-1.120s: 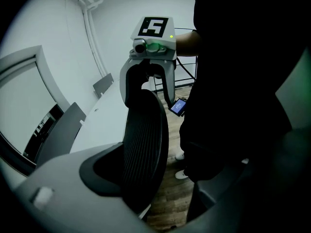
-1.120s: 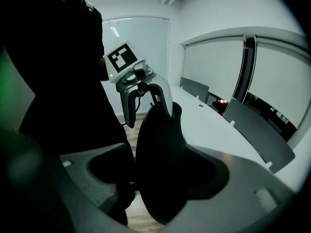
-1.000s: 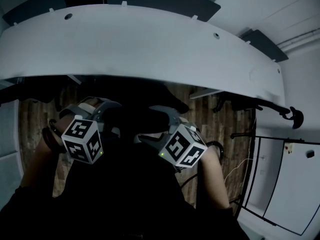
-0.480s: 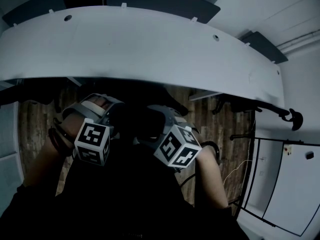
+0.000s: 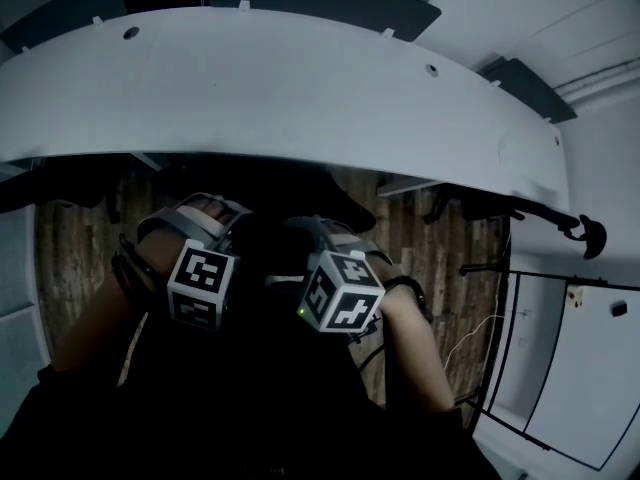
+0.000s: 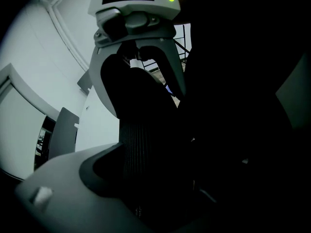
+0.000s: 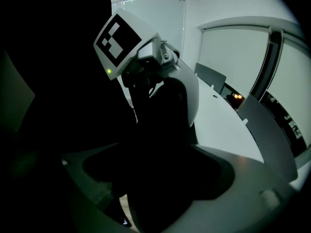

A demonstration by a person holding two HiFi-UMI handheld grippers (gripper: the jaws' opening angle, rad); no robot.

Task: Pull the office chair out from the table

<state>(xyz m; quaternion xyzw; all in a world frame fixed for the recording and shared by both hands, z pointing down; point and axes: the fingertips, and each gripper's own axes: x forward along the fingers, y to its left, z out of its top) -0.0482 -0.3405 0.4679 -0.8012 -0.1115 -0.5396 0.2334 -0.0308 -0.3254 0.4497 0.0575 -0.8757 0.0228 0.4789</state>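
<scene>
Looking down, we're seeing the office chair (image 5: 268, 236) tucked at the near edge of the table (image 5: 300, 98), its back rim running left-right. Right tool (image 5: 300, 246) has just been opening wide around that rim; left tool (image 5: 226, 230) is gaping round it too. We're figuring the pull is going nearward.

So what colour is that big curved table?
The table is plain white; clearest in the head view.
</scene>
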